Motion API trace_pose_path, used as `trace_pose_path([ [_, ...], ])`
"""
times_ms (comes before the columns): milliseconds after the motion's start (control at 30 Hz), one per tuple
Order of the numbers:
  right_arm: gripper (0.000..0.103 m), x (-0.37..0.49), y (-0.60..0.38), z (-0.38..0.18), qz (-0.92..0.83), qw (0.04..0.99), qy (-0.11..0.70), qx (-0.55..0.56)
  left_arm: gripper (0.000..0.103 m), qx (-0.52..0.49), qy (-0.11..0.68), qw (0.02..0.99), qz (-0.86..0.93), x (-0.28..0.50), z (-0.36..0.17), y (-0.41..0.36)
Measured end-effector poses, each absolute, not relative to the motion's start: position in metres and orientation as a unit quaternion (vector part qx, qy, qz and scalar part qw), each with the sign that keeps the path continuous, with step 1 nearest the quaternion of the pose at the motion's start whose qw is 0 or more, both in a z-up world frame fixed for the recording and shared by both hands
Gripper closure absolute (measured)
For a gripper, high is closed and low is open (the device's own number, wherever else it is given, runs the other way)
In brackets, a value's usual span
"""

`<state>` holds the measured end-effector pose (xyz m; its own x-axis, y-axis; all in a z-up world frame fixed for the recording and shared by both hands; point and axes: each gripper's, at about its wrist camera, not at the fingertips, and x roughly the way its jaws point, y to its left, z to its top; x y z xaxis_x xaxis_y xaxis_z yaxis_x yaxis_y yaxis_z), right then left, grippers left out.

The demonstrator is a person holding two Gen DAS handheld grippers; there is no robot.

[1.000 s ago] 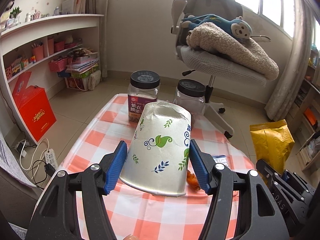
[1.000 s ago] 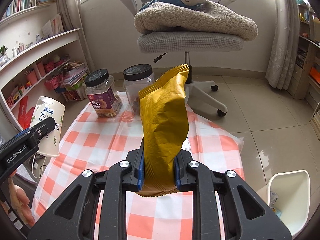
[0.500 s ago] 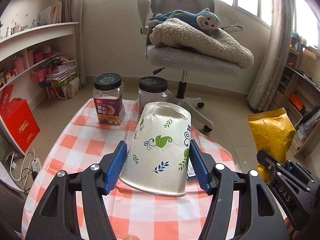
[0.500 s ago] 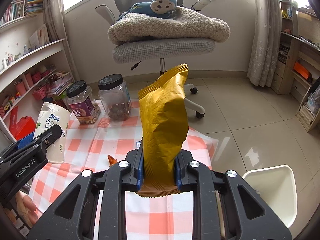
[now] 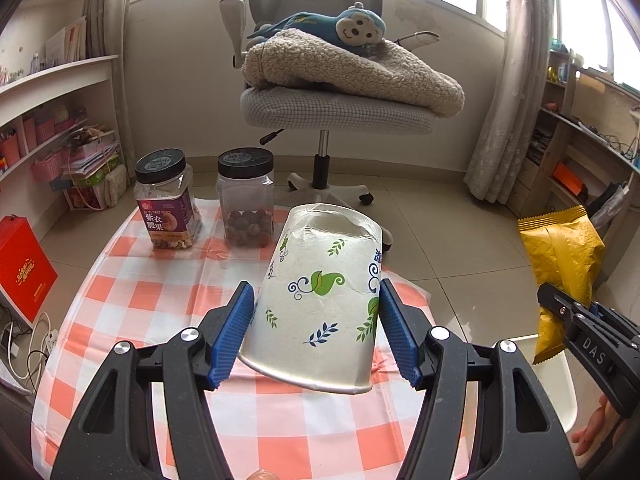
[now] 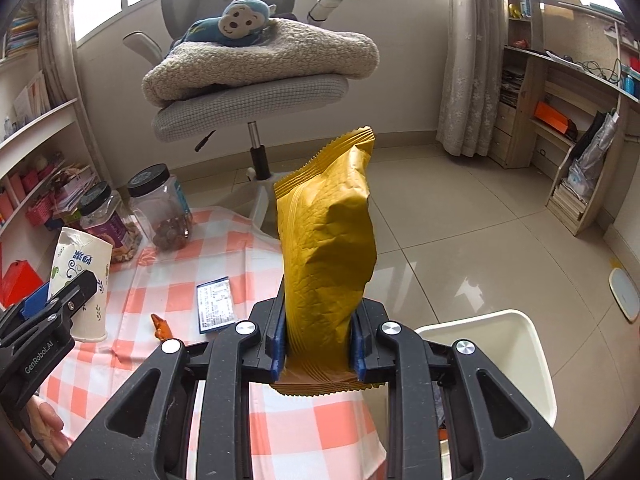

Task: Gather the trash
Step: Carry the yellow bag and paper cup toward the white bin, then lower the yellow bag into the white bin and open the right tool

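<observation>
A: Where is the trash now?

B: Both pieces are off the worktop (image 5: 132, 304). The left gripper (image 5: 318, 330) has its fingers set fairly wide around an upturned paper cup (image 5: 324, 300), blue pads against its sides. The right gripper (image 6: 318, 344) has its fingers nearly closed on the bottom seam of a yellow bag (image 6: 328, 248), which stands up tall from them.

A: And the bin?

B: The white bin (image 6: 532, 360) sits on the floor just beside the worktop, low at the right; the bag hangs near its rim, not clearly over the opening.

A: What could go wrong?

B: I'd judge the bag the bigger risk. It is held only by its bottom edge, so it may flop sideways and catch the rim or fall on the floor if let go too soon. The cup is creased and thin; squeezed harder it could buckle and slip out.

A: Anything left behind?

B: A small wrapper (image 6: 216, 304) and an orange scrap (image 6: 162, 326) lie on the cloth, easy to overlook.
</observation>
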<state>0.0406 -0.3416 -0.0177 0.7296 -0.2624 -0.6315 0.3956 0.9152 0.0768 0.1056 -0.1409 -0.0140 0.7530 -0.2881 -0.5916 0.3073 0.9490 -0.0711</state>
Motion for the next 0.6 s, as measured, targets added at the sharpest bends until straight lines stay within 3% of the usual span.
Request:
trace_pose_path([
  [433,0.077,-0.013,-0.425,-0.028,-0.285,0.889,0.338,0.119,0.041,0.045,0.315,0.927,-0.199,0.088,-0.025,-0.192],
  [600,0.056,-0.033,-0.453,-0.035,-0.324,0.870,0.348,0.131,0.040,0.056,0.316,0.920,-0.226,0.073,-0.030,-0.219],
])
